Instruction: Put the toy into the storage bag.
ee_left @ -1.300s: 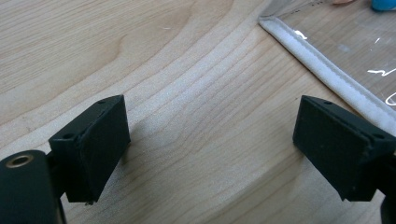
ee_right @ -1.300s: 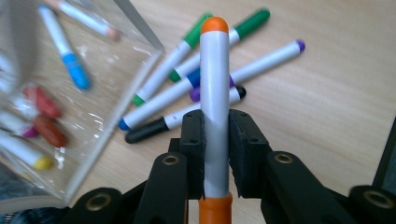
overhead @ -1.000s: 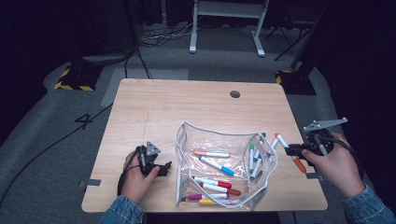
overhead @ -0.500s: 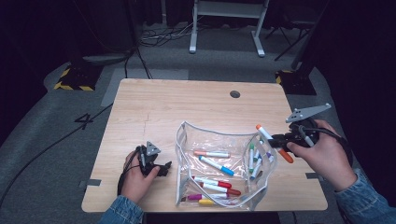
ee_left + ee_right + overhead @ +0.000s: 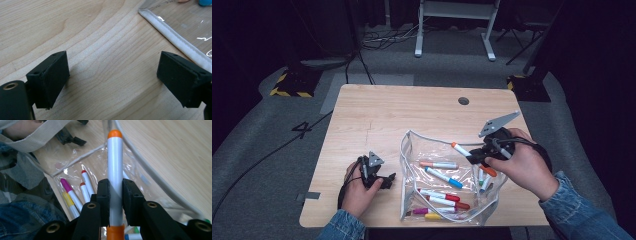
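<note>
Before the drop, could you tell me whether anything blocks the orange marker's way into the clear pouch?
Nothing visible does. The right gripper holds the orange marker above the open pouch, with only loose markers lying inside.

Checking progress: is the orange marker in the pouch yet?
Not yet. The right gripper holds the orange marker above the open pouch.

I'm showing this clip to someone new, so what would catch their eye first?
Probably the white marker with orange ends, clamped in the right tool and held above the clear plastic zip pouch of coloured markers mid-table. Next, the left tool, jaws wide apart, resting on the light wooden table beside the pouch's edge.
</note>
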A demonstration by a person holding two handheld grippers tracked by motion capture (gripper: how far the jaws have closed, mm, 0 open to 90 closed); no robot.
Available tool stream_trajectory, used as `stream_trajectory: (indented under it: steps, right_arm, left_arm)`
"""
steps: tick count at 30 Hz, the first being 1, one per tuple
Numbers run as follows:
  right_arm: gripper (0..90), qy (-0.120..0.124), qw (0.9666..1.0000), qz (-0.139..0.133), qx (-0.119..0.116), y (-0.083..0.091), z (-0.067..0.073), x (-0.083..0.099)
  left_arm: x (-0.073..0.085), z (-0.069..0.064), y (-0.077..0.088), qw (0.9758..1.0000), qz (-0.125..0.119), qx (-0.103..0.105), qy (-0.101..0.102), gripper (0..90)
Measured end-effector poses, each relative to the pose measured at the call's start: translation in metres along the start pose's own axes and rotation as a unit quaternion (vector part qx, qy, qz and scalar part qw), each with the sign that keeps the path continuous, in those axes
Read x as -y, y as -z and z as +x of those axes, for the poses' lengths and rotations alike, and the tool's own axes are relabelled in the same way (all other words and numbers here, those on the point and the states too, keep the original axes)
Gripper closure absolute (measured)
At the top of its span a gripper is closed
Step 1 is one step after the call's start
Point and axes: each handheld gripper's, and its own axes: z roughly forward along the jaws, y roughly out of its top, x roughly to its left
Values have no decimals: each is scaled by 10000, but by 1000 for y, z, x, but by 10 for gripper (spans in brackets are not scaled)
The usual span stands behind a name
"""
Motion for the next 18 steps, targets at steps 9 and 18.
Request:
stream_trajectory:
  steps: [9, 18]
  right_arm:
    - [774, 290, 9981, 411, -350, -38, 17, -13]
    - [774, 648, 9912, 1068, -441, -70, 26, -18]
  left_arm:
    - [0, 0, 0, 10000, 0, -5, 2, 111]
    - [0, 0, 0, 10000, -2, 1, 8, 111]
